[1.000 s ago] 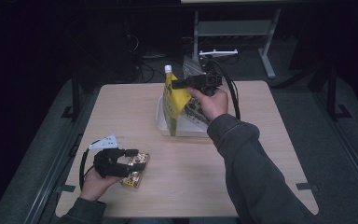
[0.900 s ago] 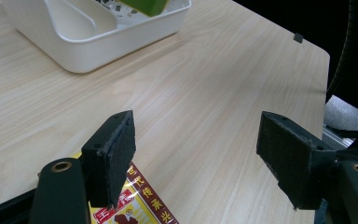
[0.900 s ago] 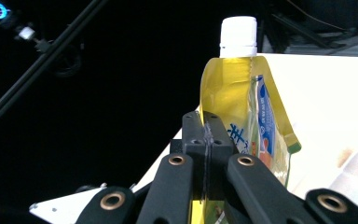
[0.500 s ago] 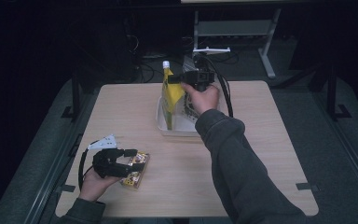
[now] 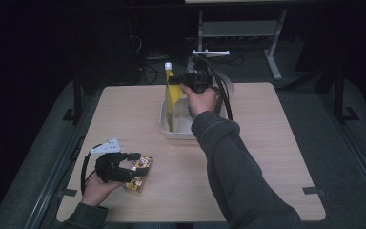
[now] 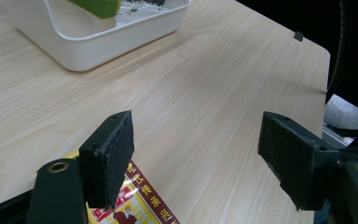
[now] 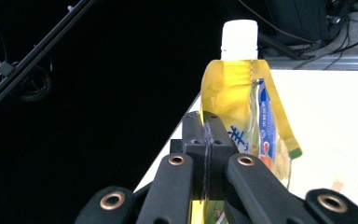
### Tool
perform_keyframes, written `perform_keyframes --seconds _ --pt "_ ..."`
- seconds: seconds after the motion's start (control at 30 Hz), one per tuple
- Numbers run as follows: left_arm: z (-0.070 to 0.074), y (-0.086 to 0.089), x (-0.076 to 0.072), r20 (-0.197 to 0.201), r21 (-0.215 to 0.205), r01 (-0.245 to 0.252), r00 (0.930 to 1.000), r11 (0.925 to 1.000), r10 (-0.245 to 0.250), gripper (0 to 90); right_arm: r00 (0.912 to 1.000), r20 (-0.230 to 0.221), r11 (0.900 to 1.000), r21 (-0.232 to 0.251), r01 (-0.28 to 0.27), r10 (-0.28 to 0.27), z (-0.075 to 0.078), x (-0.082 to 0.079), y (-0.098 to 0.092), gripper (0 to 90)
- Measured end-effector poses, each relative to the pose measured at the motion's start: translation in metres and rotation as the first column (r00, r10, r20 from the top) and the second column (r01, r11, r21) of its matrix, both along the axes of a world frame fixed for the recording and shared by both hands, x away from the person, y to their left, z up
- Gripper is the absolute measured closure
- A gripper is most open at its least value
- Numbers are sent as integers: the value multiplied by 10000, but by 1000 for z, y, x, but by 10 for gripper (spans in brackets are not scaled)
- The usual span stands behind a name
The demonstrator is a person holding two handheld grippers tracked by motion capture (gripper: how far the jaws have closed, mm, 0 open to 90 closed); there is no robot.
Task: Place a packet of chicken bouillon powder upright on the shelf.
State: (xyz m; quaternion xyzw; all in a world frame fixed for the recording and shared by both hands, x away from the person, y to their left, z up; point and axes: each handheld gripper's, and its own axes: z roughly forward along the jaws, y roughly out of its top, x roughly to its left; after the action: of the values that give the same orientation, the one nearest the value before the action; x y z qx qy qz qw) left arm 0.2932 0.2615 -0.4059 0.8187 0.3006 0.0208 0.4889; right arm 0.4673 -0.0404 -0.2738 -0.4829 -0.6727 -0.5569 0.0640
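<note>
A yellow drink pouch [image 5: 171, 98] with a white cap [image 5: 168, 66] hangs upright with its lower end inside a white tub [image 5: 174, 134] at the table's far middle. My right gripper [image 5: 177, 80] is shut on the pouch's upper edge. In the right gripper view the jaws [image 7: 204, 126] meet on the yellow pouch [image 7: 233, 93]. Near the front left, my left gripper [image 5: 134, 166] stands open over a red and yellow packet [image 5: 139, 174] lying flat. In the left gripper view its pads [image 6: 114, 154] stand wide apart above the packet [image 6: 135, 205], with nothing between them.
The white tub [image 6: 98, 51] holds a few other small items beside the pouch. Bare wooden tabletop [image 5: 267, 152] spreads to the right and middle. Cables and a metal stand [image 5: 209, 52] lie beyond the far edge.
My right gripper has carried the pouch a little toward the far side of the tub and slightly lower. The left gripper and the packet have stayed put.
</note>
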Motion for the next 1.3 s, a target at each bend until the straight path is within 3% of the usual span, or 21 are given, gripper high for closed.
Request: perform_keyframes --seconds 0.37,0.87,1.3 --pt "0 -2 -1 103 39 -53 9999 10000 53 262 9994 76 9994 -51 328 -328 -8 5 7 894" --pt "2 5 0 166 -19 -337 9993 9994 337 262 9993 -80 9992 -201 354 -355 -26 13 17 893" --pt "-2 5 1 43 182 -338 9994 9993 337 262 9989 -308 9991 -260 337 -345 -41 17 23 884"
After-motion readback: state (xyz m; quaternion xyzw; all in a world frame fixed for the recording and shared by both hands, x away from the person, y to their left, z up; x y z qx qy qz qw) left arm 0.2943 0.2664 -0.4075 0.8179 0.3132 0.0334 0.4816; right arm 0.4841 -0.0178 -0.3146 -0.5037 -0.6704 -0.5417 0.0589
